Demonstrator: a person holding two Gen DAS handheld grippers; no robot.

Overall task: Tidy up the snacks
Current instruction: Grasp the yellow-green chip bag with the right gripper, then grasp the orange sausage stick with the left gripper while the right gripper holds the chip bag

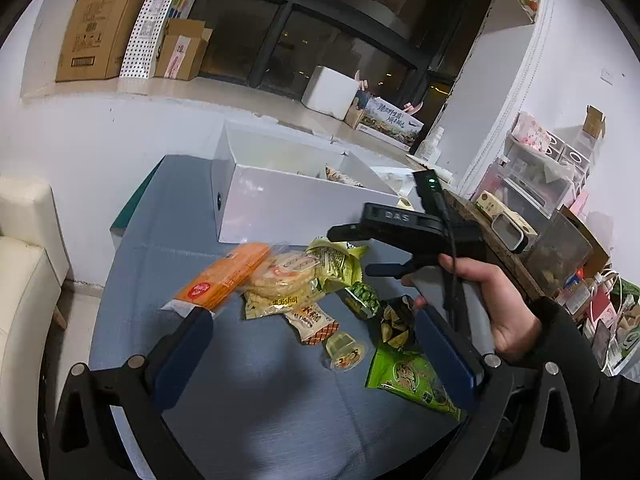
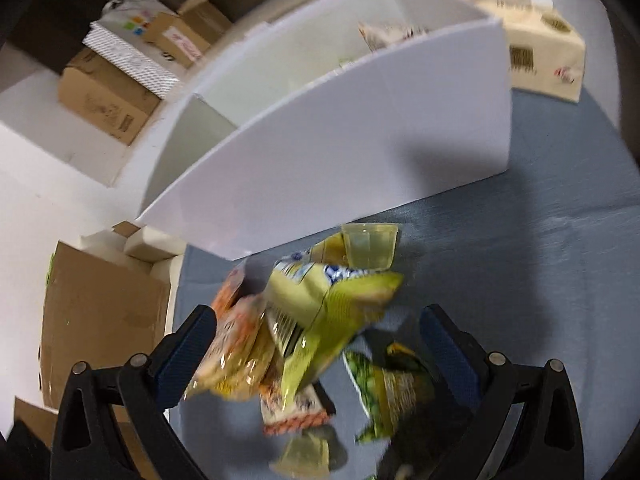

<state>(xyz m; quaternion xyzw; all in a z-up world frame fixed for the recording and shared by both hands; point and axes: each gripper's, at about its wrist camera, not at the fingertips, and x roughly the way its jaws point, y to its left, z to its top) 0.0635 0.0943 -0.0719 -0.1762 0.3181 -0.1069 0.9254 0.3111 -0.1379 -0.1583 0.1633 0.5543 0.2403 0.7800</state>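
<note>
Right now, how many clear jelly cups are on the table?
2. One jelly cup lies near the white box; the other sits nearest the right camera. More may hide under bags.

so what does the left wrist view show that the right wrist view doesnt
Only the left wrist view shows the right gripper from outside, held in a hand, plus the orange packet and the large green bag. Only the right wrist view shows the tissue box beside the white box. Both show the white box, the yellow-green bag and the blue tablecloth.
</note>
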